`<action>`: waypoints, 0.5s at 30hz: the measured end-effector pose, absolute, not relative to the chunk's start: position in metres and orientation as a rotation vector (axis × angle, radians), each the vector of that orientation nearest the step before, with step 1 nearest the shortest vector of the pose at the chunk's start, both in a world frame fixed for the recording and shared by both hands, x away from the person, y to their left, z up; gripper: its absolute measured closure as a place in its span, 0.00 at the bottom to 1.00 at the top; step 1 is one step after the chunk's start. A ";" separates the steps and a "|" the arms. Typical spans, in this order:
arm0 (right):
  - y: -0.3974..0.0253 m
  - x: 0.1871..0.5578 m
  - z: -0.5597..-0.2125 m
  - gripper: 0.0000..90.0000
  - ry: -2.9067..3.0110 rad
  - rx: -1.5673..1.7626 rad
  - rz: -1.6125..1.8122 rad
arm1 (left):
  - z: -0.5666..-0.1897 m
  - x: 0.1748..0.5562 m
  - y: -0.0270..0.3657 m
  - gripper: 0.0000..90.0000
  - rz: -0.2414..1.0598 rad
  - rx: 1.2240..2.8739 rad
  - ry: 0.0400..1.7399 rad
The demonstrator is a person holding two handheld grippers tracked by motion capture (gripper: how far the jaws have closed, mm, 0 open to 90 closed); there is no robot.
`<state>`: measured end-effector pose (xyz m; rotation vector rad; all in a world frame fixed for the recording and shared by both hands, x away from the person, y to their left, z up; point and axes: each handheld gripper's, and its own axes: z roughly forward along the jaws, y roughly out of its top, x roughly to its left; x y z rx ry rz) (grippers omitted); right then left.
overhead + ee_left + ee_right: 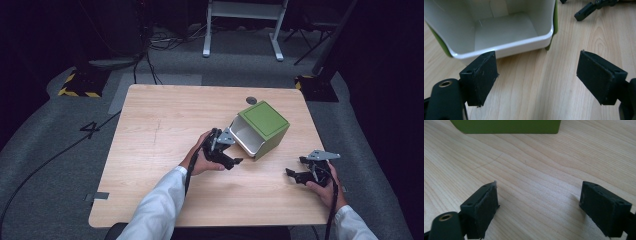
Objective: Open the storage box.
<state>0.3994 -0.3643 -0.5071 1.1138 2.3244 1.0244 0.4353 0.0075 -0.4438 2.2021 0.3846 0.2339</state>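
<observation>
So the green box (260, 129) is lying tipped on its side on the light wood-grain table (160, 150), a bit right of centre and closer to the far edge than the near one. It's a squarish bin with rounded corners, matte olive-green outside and smooth glossy white inside, with a thick white rim around the mouth. The mouth faces left and toward the person, pretty much straight at the left gripper (231, 161), and a flat green side with a thin darker outline faces up. In the left gripper view you look right into the hollow white inside of the box (504, 30), and its lower rim sits just beyond the jaws without touching them. Those jaws are spread wide with nothing between them, just bare tabletop; the pads (484, 77) are flat black rectangles with a slightly fuzzy, worn-looking face. The right gripper (295, 175) is down by the near right part of the table, well apart from the box, jaws also wide apart and empty. In the right gripper view a green outer wall of the box (506, 126) runs along the top edge. There's plenty of open table to the left of the box and along the near side; it's tighter behind it, where a small dark round hole (251, 100) sits near the far edge. The floor around the table is grey carpet (50, 150).
</observation>
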 end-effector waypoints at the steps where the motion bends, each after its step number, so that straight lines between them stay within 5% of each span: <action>1: -0.364 0.399 -0.507 0.17 2.324 1.114 1.024 | -0.443 0.437 0.005 0.19 0.228 2.198 0.384; 15: -0.364 0.399 -0.507 0.17 2.325 1.113 1.025 | -0.449 0.450 -0.023 0.18 0.214 2.228 0.323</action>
